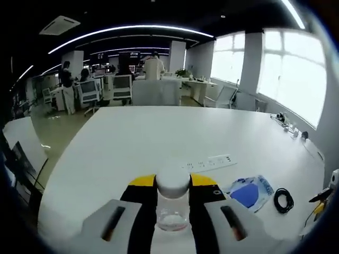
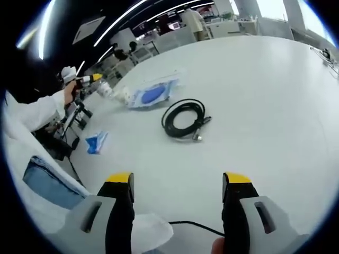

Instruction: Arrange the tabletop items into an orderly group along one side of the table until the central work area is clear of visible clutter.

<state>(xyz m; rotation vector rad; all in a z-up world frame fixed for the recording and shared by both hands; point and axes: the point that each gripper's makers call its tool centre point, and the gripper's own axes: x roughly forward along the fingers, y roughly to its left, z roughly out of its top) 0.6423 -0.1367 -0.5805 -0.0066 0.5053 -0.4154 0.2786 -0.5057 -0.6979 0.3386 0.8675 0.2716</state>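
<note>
My left gripper (image 1: 172,182) is shut on a small clear jar (image 1: 172,209) with a white cap, held above the white table (image 1: 132,143). Beyond it lie a white power strip (image 1: 209,162), a blue and clear plastic bag (image 1: 249,191) and a coiled black cable (image 1: 283,200). My right gripper (image 2: 179,182) is open over bare tabletop, with nothing between its jaws. Ahead of it lie the coiled black cable (image 2: 183,119) and the plastic bag (image 2: 153,94). A small blue packet (image 2: 96,142) lies near the table's left edge. The left gripper (image 2: 87,80) shows at the far left in a white-sleeved hand.
A white cloth or sheet (image 2: 151,230) and a thin black cord (image 2: 198,227) lie just under the right jaws. Small items sit along the far right table edge (image 1: 288,124). Office desks, chairs (image 1: 122,87) and people stand beyond the table.
</note>
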